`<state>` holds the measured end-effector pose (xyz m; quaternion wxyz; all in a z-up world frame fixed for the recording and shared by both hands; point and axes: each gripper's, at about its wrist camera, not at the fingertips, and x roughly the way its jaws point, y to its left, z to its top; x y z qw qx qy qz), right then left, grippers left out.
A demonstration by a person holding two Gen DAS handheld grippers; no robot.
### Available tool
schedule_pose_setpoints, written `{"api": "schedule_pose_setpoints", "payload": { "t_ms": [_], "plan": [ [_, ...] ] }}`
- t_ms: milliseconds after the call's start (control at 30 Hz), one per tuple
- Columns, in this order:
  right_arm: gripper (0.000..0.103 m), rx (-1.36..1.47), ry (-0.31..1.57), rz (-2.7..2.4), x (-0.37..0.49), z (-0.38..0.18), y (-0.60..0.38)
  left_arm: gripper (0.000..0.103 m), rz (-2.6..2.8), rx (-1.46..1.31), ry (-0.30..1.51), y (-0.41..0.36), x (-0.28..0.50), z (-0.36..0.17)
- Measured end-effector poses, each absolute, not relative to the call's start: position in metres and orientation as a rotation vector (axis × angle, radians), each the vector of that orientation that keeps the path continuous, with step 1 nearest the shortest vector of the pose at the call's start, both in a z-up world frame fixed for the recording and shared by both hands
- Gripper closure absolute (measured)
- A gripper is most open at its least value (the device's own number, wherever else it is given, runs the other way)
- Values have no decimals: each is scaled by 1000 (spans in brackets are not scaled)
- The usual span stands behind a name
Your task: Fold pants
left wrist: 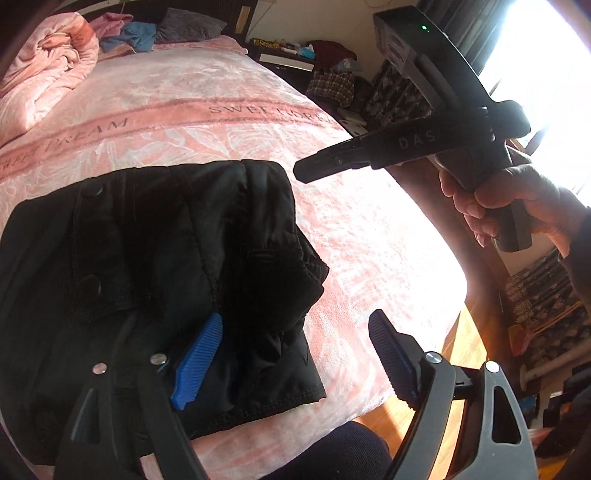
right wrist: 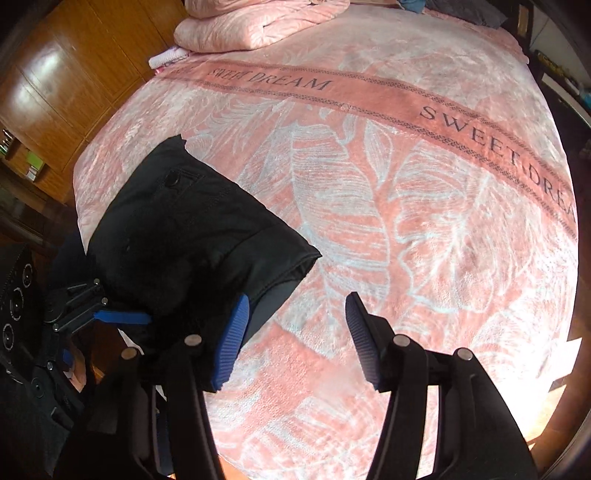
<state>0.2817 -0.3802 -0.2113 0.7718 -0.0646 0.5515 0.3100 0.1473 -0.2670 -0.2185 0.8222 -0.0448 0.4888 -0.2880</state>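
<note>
The black pants lie folded in a thick bundle at the near edge of the pink bed; they also show in the right wrist view. My left gripper is open just above the bundle's near right corner, its left blue pad over the cloth and its right pad over the blanket. My right gripper is open and empty above the blanket, right of the bundle. In the left wrist view the right gripper hangs above the bed, held by a hand.
A pink "SWEET DREAM" blanket covers the bed. A rolled pink quilt and loose clothes lie at the head. Cluttered shelves and bags stand to the right. Wooden floor lies beyond the bed edge. A wooden wardrobe stands to the left.
</note>
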Motion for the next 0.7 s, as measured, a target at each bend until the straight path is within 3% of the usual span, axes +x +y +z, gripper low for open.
{"api": "schedule_pose_setpoints", "payload": {
  "t_ms": [200, 433, 700],
  "plan": [
    [43, -39, 1113, 731, 285, -196, -341, 16, -566, -158, 1042, -238, 140, -211],
    [43, -69, 1241, 667, 273, -277, -332, 16, -553, -229, 1093, -198, 138, -227],
    [42, 6, 1082, 593, 216, -230, -340, 11, -459, -357, 1004, -112, 136, -207]
  ]
}}
